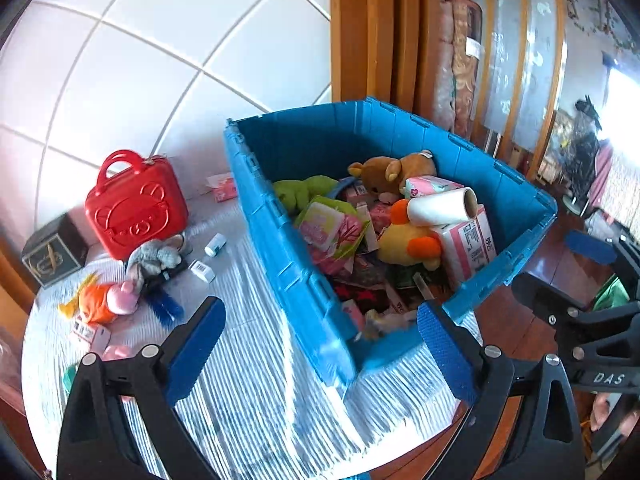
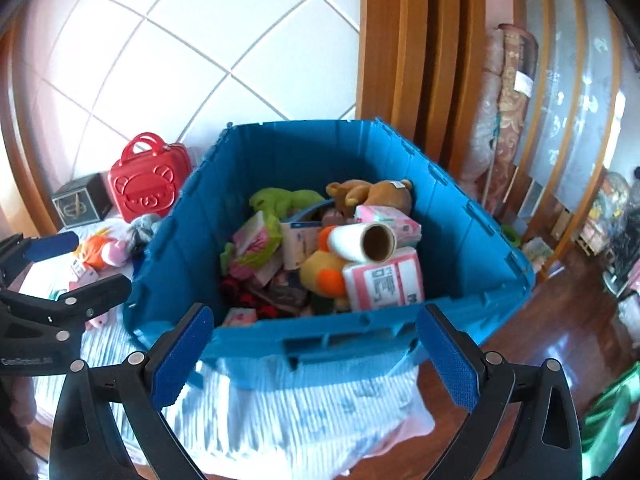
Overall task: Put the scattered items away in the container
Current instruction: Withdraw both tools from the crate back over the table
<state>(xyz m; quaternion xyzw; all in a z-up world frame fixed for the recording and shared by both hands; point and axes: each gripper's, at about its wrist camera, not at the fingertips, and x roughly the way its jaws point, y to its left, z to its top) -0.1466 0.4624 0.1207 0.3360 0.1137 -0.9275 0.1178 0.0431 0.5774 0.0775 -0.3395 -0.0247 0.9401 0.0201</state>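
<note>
One blue container (image 2: 332, 336), heaped with toys.

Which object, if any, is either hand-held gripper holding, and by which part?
Nothing is held. The left hand-held gripper and the right hand-held gripper both stand open and empty near the blue crate.

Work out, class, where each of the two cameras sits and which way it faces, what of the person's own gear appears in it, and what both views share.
Left wrist view: sits on the left claw, facing forward and down at the blue plastic crate corner and the toys on the striped cloth; its own open fingers show, with the right claw at the right edge.
Right wrist view: sits on the right claw, facing the crate's near wall; the left claw shows at the left edge.
Shared: crate, red bear-face case, white paper roll.
</note>
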